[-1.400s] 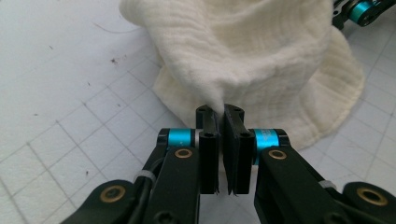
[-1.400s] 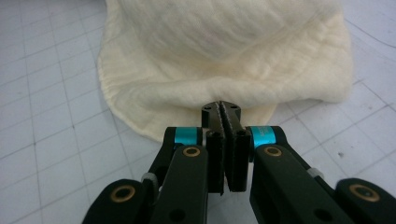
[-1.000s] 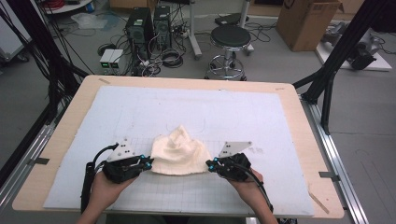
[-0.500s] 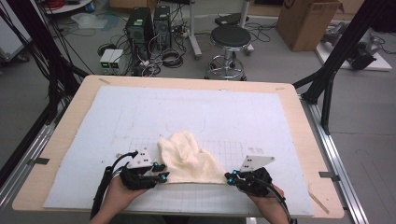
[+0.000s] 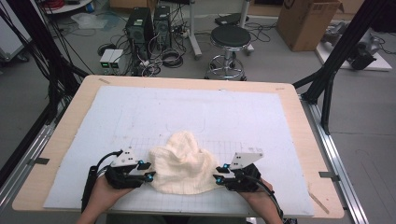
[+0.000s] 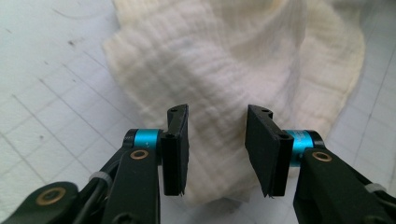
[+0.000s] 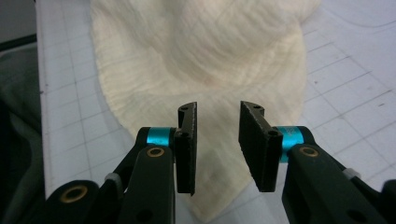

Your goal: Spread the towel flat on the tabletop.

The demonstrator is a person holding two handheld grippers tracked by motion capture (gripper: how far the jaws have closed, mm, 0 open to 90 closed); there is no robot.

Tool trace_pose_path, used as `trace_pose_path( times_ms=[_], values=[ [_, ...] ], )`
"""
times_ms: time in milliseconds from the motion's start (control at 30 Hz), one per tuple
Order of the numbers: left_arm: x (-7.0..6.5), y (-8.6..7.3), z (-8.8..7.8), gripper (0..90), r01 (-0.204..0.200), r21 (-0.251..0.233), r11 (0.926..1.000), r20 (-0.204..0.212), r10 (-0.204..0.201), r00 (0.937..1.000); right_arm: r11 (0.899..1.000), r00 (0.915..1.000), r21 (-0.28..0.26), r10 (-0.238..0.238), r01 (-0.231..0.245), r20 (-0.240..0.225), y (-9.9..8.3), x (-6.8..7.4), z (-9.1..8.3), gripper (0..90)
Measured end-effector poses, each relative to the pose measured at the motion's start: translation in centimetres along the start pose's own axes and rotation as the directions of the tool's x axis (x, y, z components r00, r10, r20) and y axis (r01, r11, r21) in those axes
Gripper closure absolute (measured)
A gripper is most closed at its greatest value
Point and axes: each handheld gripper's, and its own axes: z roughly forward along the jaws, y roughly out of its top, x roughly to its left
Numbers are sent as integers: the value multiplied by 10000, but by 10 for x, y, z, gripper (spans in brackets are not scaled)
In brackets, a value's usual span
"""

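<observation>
A crumpled cream cloth (image 5: 182, 163) lies in a heap on the white gridded mat (image 5: 140, 116), near the table's front edge. My left gripper (image 5: 148, 171) sits at the cloth's left edge and my right gripper (image 5: 218, 173) at its right edge. In the left gripper view the jaws (image 6: 218, 112) stand apart over a corner of the cloth (image 6: 233, 56), and their pads do not press on it. The right gripper view has the jaws (image 7: 218, 108) parted above the cloth's (image 7: 201, 46) other corner. Both pairs of jaws have just been opening.
The mat covers most of a wooden table (image 5: 299, 116) whose front edge runs just below my hands. Black frame posts (image 5: 327, 79) stand at the table's sides. Beyond the far edge are a stool (image 5: 229, 39), computer towers (image 5: 140, 28) with cables and a cardboard box (image 5: 308, 18).
The cloth hung bunched up between both shut grippers a second ago. It has sunk onto the mat, and both pairs of jaws have opened off its corners.
</observation>
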Motion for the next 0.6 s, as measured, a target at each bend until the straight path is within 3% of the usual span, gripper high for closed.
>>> trace_pose_path(
  times_ms=[67, 167, 300, 400, 467, 600],
  values=[
    [0, -1, 5, 613, -99, 319, 9994, -6, 99, 10000, 9996, 9999, 228, 140, -139, -65, -2, -1, 4, 669],
    [0, -1, 8, 698, -175, 414, 9990, -29, 177, 9998, 9980, 9999, 623, 77, -71, -82, -5, 0, 10, 679],
    [-1, -1, 4, 834, -179, 211, 9996, -179, 182, 9997, 9976, 9999, 686, 115, -114, -13, -5, 1, 12, 764],
    [-6, 0, -5, 865, -221, -287, 9993, -222, 214, 9995, 9972, 9993, 705, 268, -247, -278, -6, 1, 12, 881],
    [-11, 0, -12, 874, -355, -499, 9981, -438, 333, 9985, 9968, 9993, 759, 267, -248, -251, -5, 3, 11, 887],
    [-21, 0, -22, 880, -425, -807, 9958, -670, 371, 9971, 9970, 9966, 607, 518, -479, -646, -6, 4, 5, 888]
  ],
)
